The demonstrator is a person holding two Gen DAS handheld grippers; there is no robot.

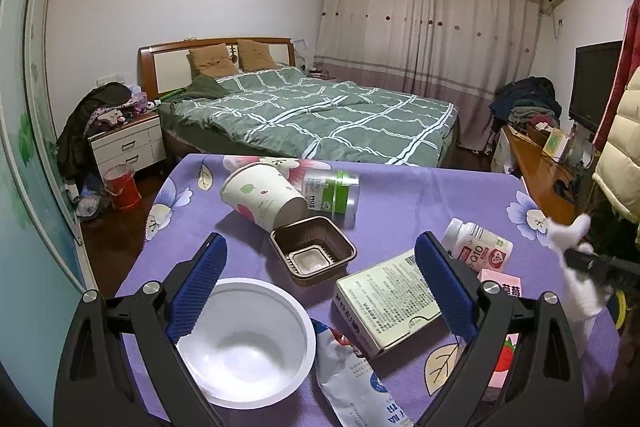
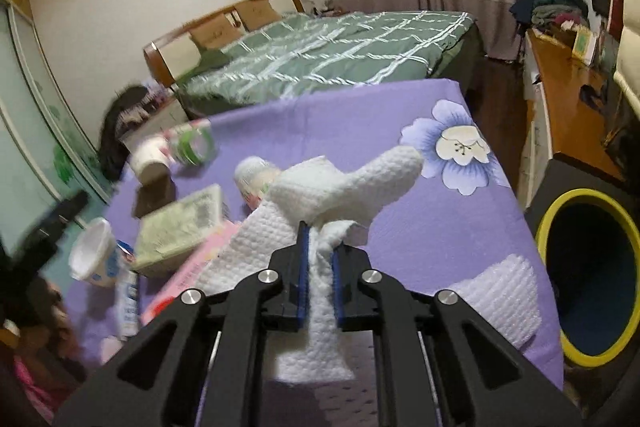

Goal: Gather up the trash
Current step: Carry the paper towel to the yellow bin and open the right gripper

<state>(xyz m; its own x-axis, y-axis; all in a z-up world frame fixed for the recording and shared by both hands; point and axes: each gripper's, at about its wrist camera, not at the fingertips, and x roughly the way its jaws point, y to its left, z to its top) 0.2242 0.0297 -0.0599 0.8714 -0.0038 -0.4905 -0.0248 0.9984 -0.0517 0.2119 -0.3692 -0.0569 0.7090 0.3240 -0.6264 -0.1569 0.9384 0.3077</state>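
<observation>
On the purple flowered tablecloth (image 1: pixel 400 195), trash lies scattered while the right gripper (image 2: pixel 320 247) pinches a white paper towel (image 2: pixel 340 187).

Right gripper: jaws clenched on the paper towel, whose crumpled ends fan out beyond the fingertips, above the cloth; a second white sheet (image 2: pixel 500 303) lies on the cloth beside it, and a yellow-rimmed bin (image 2: pixel 548 227) stands just off the cloth's right edge. Left gripper (image 1: pixel 320 291): jaws spread wide, gripping nothing, over the near part of the cloth, where a white plastic bowl (image 1: pixel 248 343) and a printed carton (image 1: pixel 384 303) lie. Farther along the cloth are a brown tray (image 1: pixel 312 251), a tipped paper cup (image 1: pixel 260 197), a green-banded jar (image 1: pixel 332 195) and a white pill bottle (image 1: pixel 476 247).
</observation>
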